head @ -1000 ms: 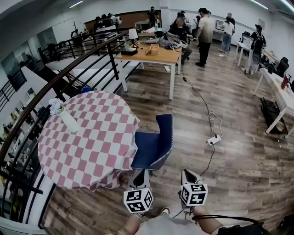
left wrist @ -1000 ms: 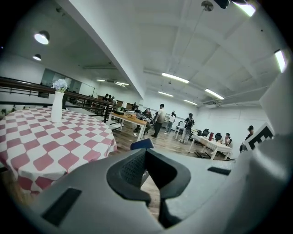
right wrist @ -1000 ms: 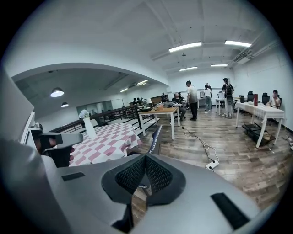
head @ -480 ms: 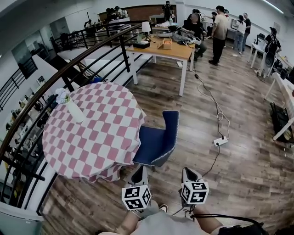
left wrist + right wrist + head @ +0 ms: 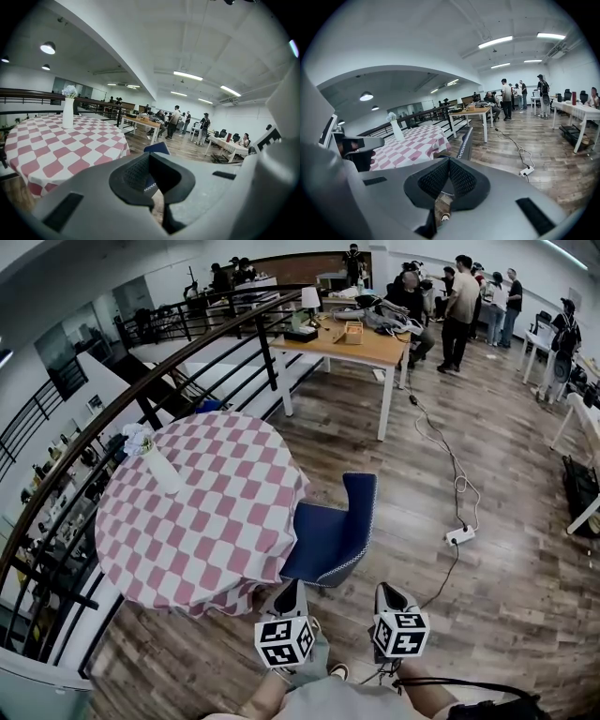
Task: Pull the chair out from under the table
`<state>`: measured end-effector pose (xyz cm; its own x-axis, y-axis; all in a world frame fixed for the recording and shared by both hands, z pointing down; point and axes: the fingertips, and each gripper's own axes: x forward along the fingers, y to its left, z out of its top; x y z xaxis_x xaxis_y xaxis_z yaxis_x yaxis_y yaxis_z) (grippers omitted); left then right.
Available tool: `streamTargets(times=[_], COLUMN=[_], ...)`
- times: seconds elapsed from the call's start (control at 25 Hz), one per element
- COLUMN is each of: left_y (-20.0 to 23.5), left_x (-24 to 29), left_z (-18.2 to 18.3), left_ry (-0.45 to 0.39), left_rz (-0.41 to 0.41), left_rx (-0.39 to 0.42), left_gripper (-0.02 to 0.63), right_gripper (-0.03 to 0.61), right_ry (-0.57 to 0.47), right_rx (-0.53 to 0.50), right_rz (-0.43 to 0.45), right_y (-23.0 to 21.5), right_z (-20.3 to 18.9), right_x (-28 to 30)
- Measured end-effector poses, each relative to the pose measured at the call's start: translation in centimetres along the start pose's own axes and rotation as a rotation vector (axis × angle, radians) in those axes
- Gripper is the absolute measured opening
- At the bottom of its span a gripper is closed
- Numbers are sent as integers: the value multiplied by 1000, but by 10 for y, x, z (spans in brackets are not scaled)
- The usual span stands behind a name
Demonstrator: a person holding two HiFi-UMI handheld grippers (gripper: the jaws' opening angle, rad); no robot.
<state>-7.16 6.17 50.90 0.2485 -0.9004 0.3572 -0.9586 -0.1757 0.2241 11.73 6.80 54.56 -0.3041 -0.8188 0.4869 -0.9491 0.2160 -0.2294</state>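
Chair point(image 5: 328, 531), blue with a dotted white trim, stands near the middle of the head view on the wood-plank floor point(image 5: 506, 615), at the 3 o'clock side of the round table point(image 5: 202, 521). Its upright backrest is on the side away from the table, and the 9 o'clock edge of its seat lies against the hanging hem of the red-and-white checked cloth. Most of the seat shows clear of the tabletop. A white vase point(image 5: 161, 470) with pale flowers stands on the cloth toward the table's 10 o'clock edge. The left gripper point(image 5: 293, 587) points at the chair from about its 7 o'clock, its tip just beside the near edge of the seat. Its own view shows the pads pressed together at the tips with nothing pinched, and the blue seat beyond them. The right gripper point(image 5: 382, 591) sits at the chair's 5 o'clock, apart from it, its jaws likewise pressed together and empty, with bare floor under them. A black curved railing point(image 5: 141, 399) runs behind the table from 7 o'clock to 12 o'clock. At 12 o'clock stands a wooden desk point(image 5: 361, 345) with people gathered beyond it. A white power strip point(image 5: 459, 535) on a cable lies on the floor at the chair's 3 o'clock.
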Motion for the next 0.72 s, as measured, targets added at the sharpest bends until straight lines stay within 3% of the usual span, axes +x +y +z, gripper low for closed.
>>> streamTargets(times=[0.72], left_y=[3], left_x=[75], left_z=[37], left_ry=[-14], left_rz=[-59], left_rx=[21], left_gripper=[3], right_gripper=[18], right_ry=[-26], right_rx=[-16], right_rz=[-55], right_y=[-20], right_z=[52], right_x=[62])
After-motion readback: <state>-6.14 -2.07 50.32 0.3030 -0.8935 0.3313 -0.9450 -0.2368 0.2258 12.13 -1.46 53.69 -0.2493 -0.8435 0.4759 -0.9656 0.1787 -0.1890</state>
